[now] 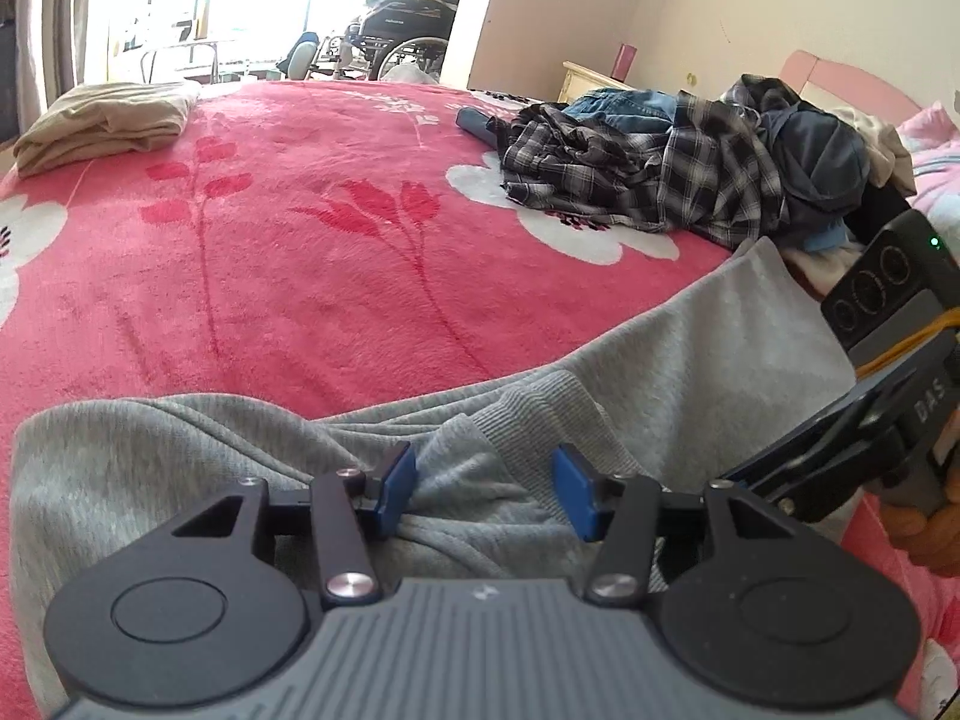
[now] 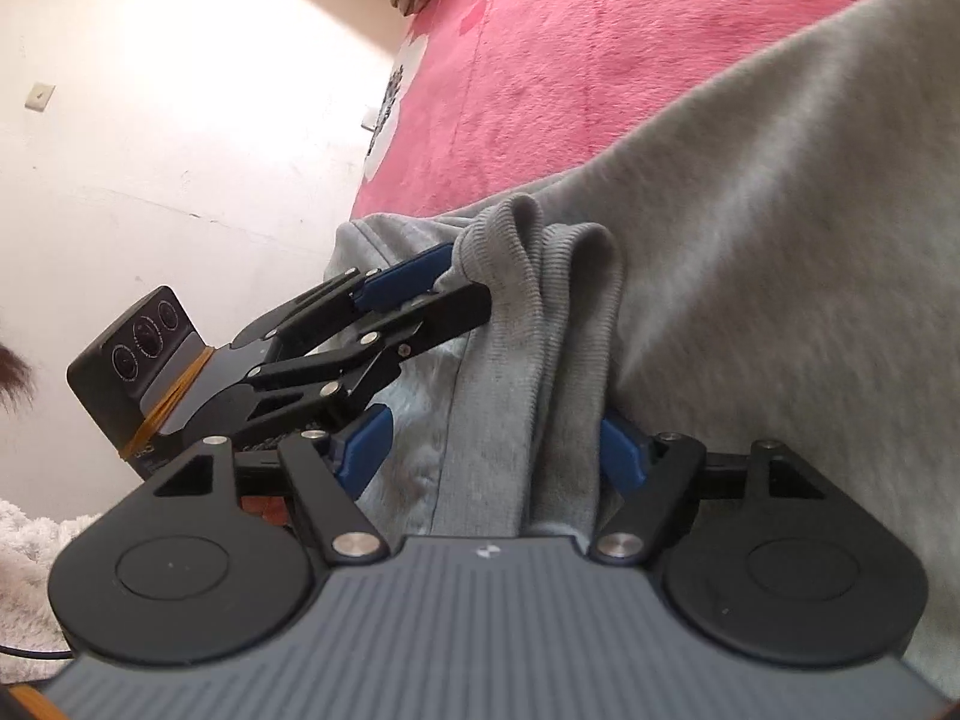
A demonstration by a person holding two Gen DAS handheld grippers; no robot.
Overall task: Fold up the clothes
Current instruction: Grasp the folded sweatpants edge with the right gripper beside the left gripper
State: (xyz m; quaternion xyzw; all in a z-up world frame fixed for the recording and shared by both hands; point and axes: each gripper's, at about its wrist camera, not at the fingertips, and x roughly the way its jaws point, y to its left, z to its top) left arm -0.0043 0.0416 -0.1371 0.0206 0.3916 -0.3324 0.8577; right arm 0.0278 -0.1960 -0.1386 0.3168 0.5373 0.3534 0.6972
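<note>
A grey sweatshirt (image 1: 690,348) lies on the near edge of the pink bed, its ribbed hem (image 1: 528,408) bunched in front of me. My left gripper (image 1: 485,495) is open, its blue pads either side of a fold of grey cloth. In the right wrist view my right gripper (image 2: 498,450) is open around the bunched ribbed hem (image 2: 564,324) of the sweatshirt (image 2: 780,240). The left gripper (image 2: 444,282) shows there too, open, its tips at the same hem. The right gripper's body (image 1: 888,384) shows at the right edge of the left wrist view.
A pile of unfolded clothes, plaid shirts and denim (image 1: 678,162), lies at the back right of the pink flowered blanket (image 1: 288,252). A folded beige garment (image 1: 102,120) sits at the back left. A wheelchair (image 1: 402,30) stands beyond the bed. The floor (image 2: 150,120) lies left of the bed.
</note>
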